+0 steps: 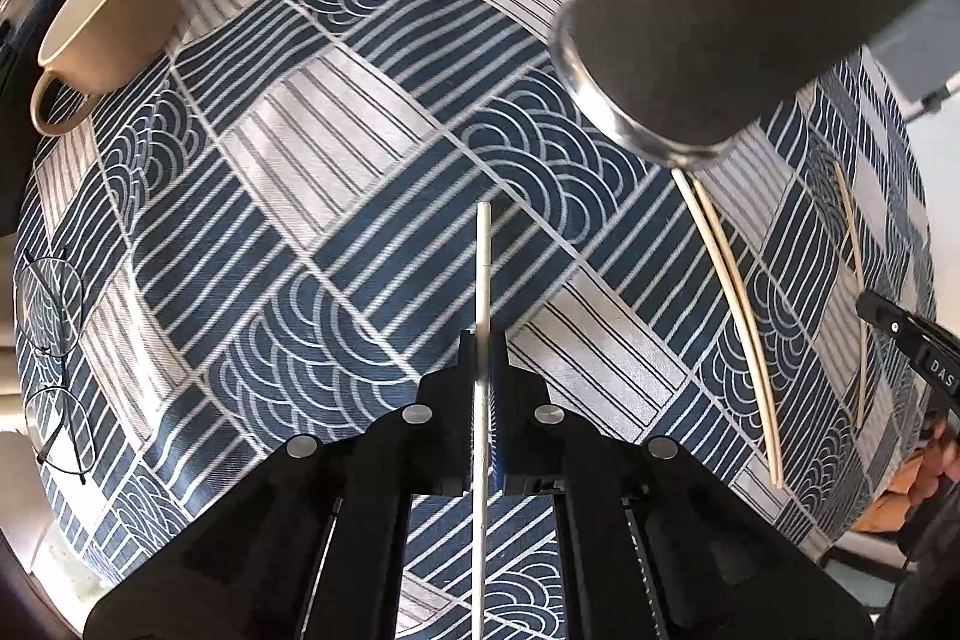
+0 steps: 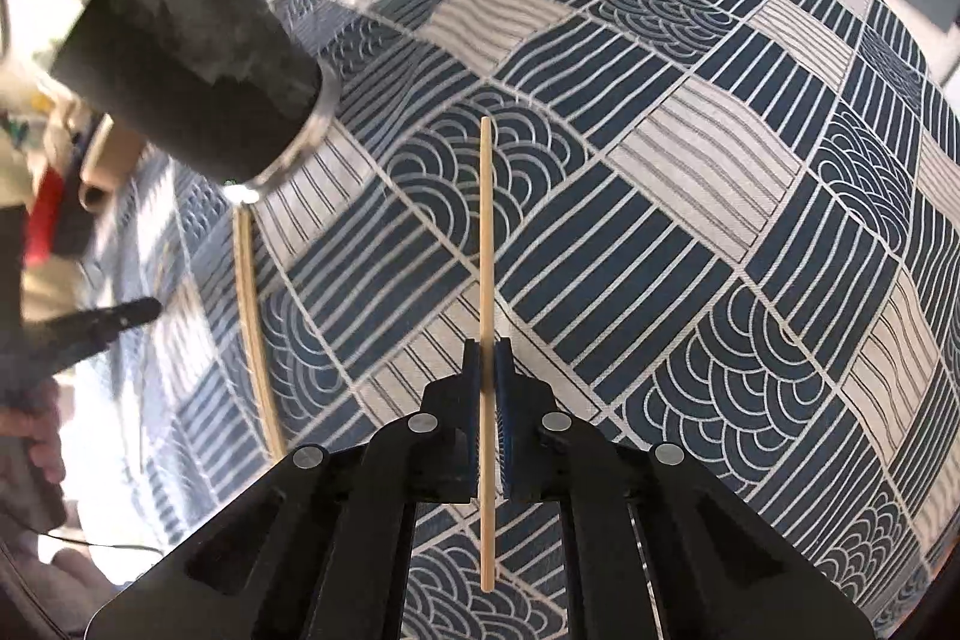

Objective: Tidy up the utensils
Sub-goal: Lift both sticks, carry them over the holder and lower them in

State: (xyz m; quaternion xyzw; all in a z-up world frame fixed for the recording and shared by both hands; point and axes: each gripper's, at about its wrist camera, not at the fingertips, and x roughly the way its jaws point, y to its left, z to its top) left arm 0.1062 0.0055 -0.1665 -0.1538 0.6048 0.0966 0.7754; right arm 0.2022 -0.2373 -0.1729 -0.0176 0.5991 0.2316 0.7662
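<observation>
One chopstick point(image 1: 482, 316) is clamped in the left gripper point(image 1: 480, 340) and one wooden stick point(image 2: 486, 316) in the right gripper point(image 2: 487, 352) (three more chopsticks point(image 1: 735, 316) are seen lying beside the single dark holder point(image 1: 738, 4)).

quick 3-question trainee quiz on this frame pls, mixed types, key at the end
1. True or false: the left gripper and the right gripper each clamp a chopstick.
2. Multiple choice: where is the beige mug in the left wrist view? A) upper left on the patterned tablecloth B) between the fingers C) inside the dark cylindrical holder
3. Fill in: in the left wrist view, ___ loose chopsticks lie on the cloth to the right: a pair of chopsticks side by side and a single chopstick farther right.

Key: 1 true (white chopstick in the left, wooden chopstick in the right); 2 A; 3 three.
</observation>
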